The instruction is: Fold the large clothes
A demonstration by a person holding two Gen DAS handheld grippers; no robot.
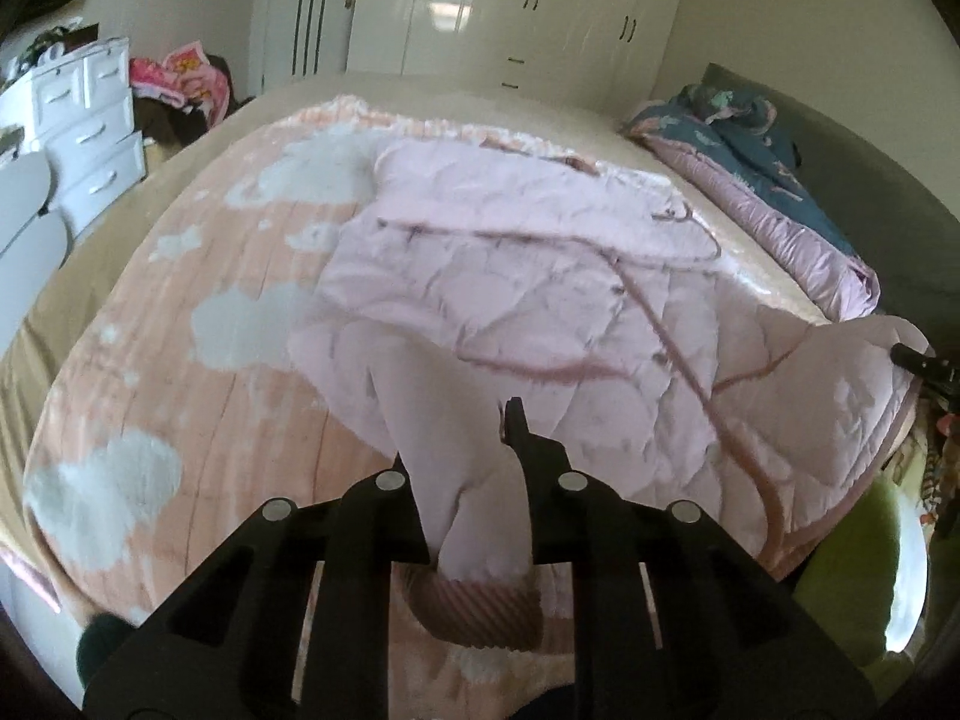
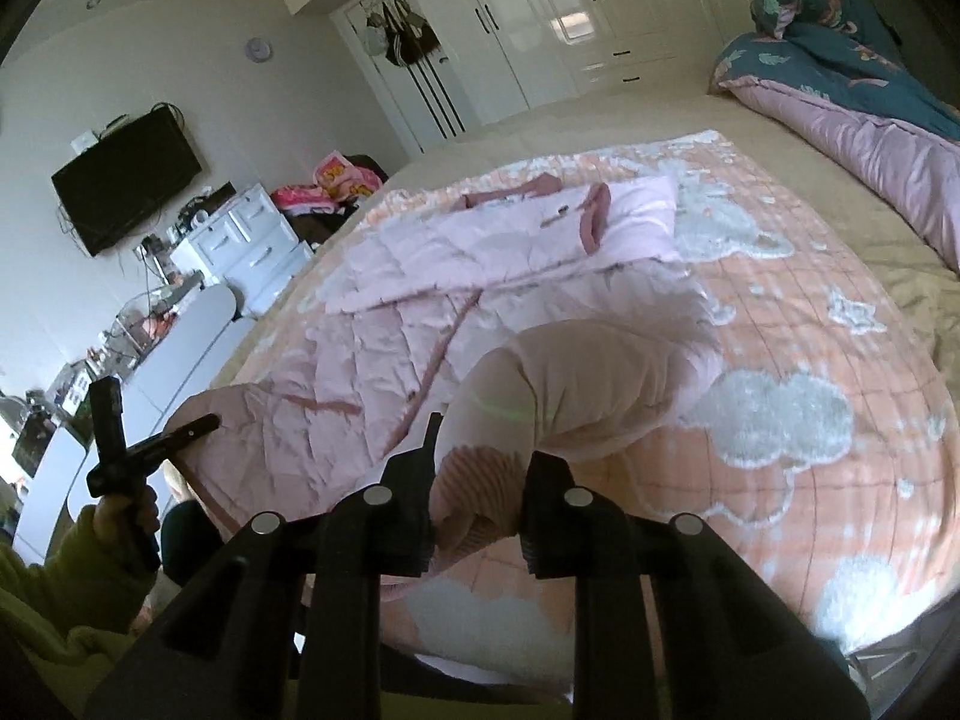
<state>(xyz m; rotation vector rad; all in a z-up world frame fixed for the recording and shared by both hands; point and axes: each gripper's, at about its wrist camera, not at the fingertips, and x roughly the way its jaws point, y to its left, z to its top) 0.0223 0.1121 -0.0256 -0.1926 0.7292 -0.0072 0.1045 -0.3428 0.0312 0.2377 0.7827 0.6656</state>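
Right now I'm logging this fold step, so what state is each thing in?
Left gripper: shut on the left sleeve.
Right gripper: shut on the right sleeve's ribbed cuff.
Pink quilted jacket: spread open on the bed, both sleeves lifted.
Wardrobe doors: closed.
Wall television: off.

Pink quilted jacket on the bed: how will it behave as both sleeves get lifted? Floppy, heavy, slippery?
Likely floppy: the pink jacket sags between the left hand-held gripper and the right hand-held gripper, each shut on a sleeve. Probably light for its bulk, given the puffy quilting. The ribbed cuff bunches between the fingers, so slipping looks unlikely.
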